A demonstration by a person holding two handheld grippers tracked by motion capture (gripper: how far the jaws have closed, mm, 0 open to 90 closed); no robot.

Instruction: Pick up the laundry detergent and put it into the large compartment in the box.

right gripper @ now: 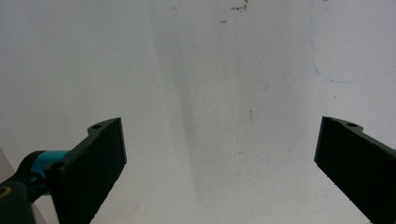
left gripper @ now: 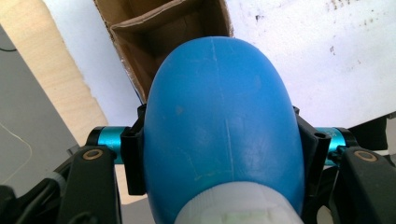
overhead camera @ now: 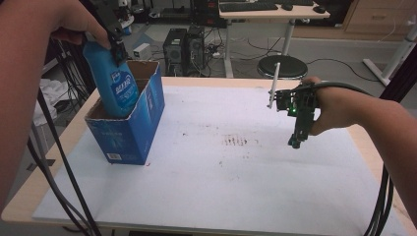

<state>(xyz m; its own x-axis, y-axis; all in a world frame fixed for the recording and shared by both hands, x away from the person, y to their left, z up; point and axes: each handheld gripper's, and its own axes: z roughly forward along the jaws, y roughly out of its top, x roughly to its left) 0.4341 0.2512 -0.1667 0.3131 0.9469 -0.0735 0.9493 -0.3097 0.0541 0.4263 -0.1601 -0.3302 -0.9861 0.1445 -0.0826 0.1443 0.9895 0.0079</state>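
Blue plastic bottle (overhead camera: 114, 84) clamped btwn L gripper (left gripper: 219, 154) jaws near its neck, lower half inside open blue cardboard box (overhead camera: 129, 133) at table's left, R gripper (overhead camera: 297, 120) jaws wide apart, empty, above white mat (overhead camera: 236, 182).

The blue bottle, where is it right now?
In the high view the bottle is at the far left, held by the left tongs, its bottom end down inside the open blue box.

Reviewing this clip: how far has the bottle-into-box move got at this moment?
Done: the left gripper is shut on the blue bottle, whose lower part is already inside the open blue box. In hand: lowering it in. Left: seating the bottle and releasing it. The right gripper hangs open over the white mat, holding nothing.
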